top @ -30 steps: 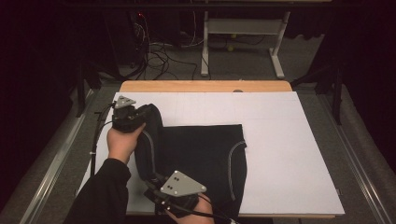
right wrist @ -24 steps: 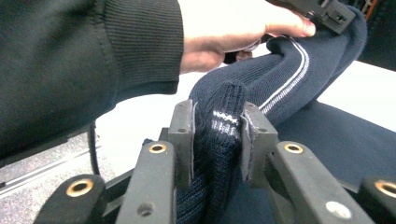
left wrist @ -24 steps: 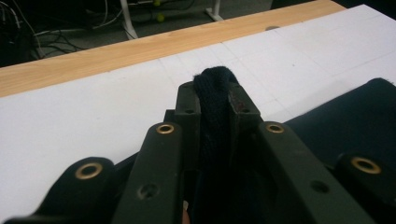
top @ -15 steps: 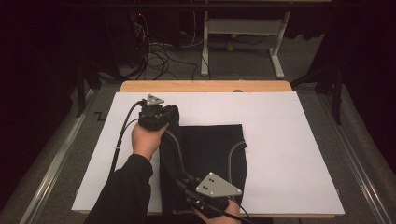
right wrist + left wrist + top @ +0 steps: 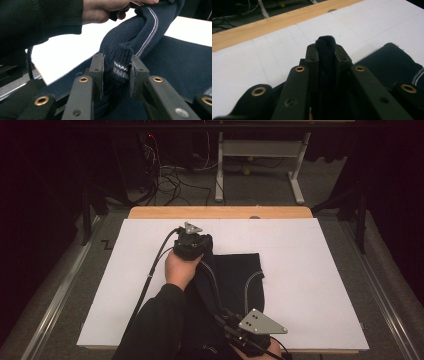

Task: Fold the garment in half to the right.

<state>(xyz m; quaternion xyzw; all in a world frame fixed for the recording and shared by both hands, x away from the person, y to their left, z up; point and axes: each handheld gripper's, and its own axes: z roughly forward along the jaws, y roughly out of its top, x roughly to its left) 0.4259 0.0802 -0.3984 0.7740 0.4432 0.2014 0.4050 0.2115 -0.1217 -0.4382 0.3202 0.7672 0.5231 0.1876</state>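
From the high view we see the dark knit garment [image 5: 235,280] lying on the white tabletop [image 5: 320,285], near its middle, with 1 side lifted and being folded over. Our left gripper [image 5: 192,240] sits at the garment's far left corner, held by the left hand [image 5: 179,269], with its cable trailing back down the sleeve. Our right gripper [image 5: 250,332] is at the near edge of the tabletop, under its grey 3-cornered plate, at the garment's near corner.

In the left gripper view, the left gripper [image 5: 325,53] is clamped narrow on a bunched fold of the garment [image 5: 325,47]; the fabric stands up between the 2 jaws. More of the garment lies flat to the right, and the wooden strip [image 5: 249,31] runs along the far edge.

In the right gripper view, the right gripper [image 5: 117,66] pinches a ribbed edge of the garment [image 5: 130,37], where pale stripes cross the knit. The lifted cloth sags in a soft roll toward the left hand [image 5: 105,10].

We judge the garment light, soft and limp, not slippery and not fragile. It will droop and bunch wherever it is unsupported, so we should hold it at 2 corners of the same edge, on the thicker ribbed hem, and keep that edge taut while laying it over.
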